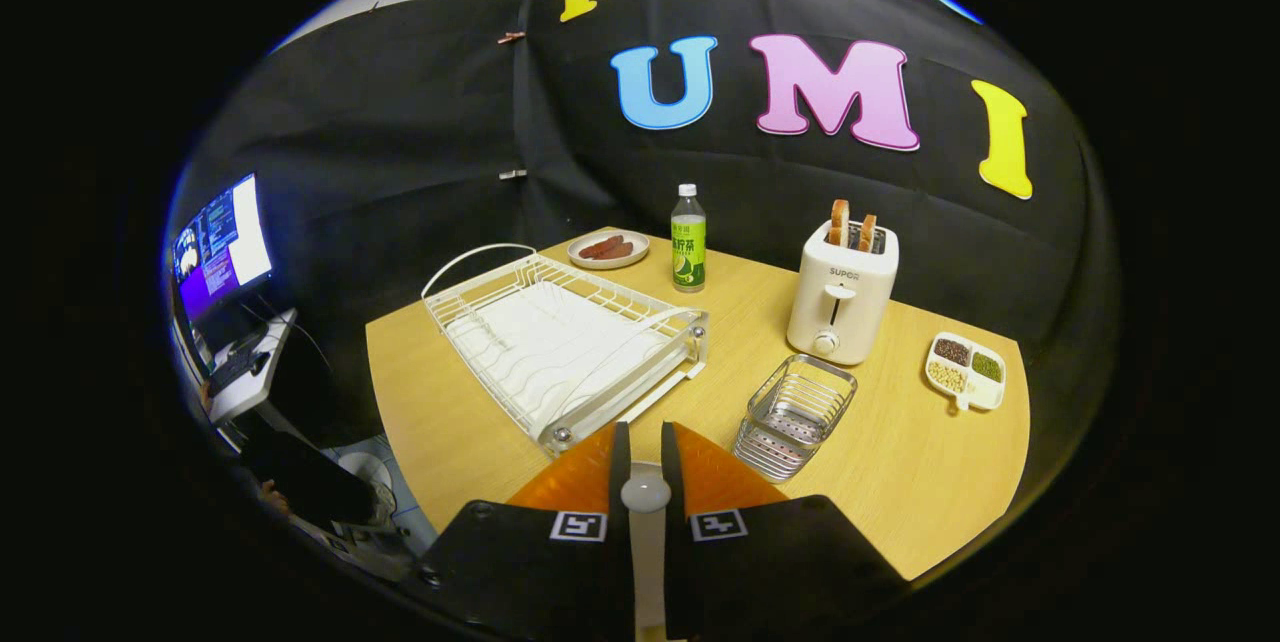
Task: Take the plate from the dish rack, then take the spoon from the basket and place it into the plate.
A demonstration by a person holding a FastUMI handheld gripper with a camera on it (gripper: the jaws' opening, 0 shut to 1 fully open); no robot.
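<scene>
Your tool (646, 457) sits low at centre frame, fingers nearly together around a pale handle (646, 494); you cannot tell whether both press on it or what it belongs to. Just beyond, left of centre, stands the dish rack (560, 342); the basket (795, 414) is right of the fingers. Toaster (842, 294), bottle (688, 240) and sausage plate (608, 249) stand farther up the surface (930, 462).

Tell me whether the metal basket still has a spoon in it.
Empty: the basket beside the toaster shows only bare wire walls and floor. The gripper is shut on a white spoon-like handle, between its fingers.
</scene>
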